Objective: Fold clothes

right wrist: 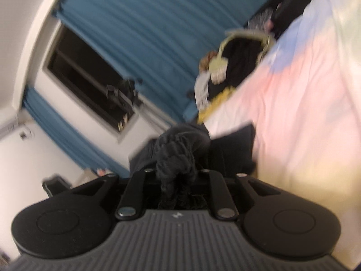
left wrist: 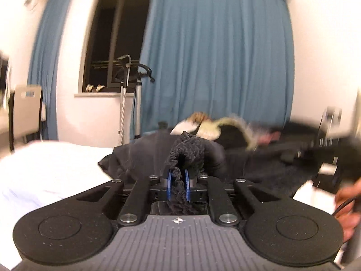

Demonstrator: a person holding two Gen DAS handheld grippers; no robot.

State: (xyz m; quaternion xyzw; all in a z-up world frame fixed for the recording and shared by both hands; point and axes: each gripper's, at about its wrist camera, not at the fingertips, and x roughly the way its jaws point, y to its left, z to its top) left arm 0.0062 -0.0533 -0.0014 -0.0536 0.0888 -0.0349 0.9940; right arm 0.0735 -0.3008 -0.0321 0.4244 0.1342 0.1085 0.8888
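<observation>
A black garment [left wrist: 144, 155] hangs stretched above the white bed [left wrist: 45, 167]. My left gripper [left wrist: 178, 177] is shut on a bunched, ribbed edge of it, held between the blue pads [left wrist: 169, 180]. In the right wrist view the same black garment [right wrist: 230, 149] hangs over the pale sheet [right wrist: 293, 113]. My right gripper [right wrist: 177, 176] is shut on another bunched ribbed edge [right wrist: 178, 155]; its fingertips are hidden by the cloth. The right wrist view is tilted and blurred.
A pile of dark and yellow-green clothes [left wrist: 216, 128] lies at the far side of the bed, also in the right wrist view [right wrist: 237, 63]. Blue curtains [left wrist: 214, 52], a dark window [left wrist: 112, 33], a garment steamer [left wrist: 126, 79] and a chair [left wrist: 24, 108] stand behind.
</observation>
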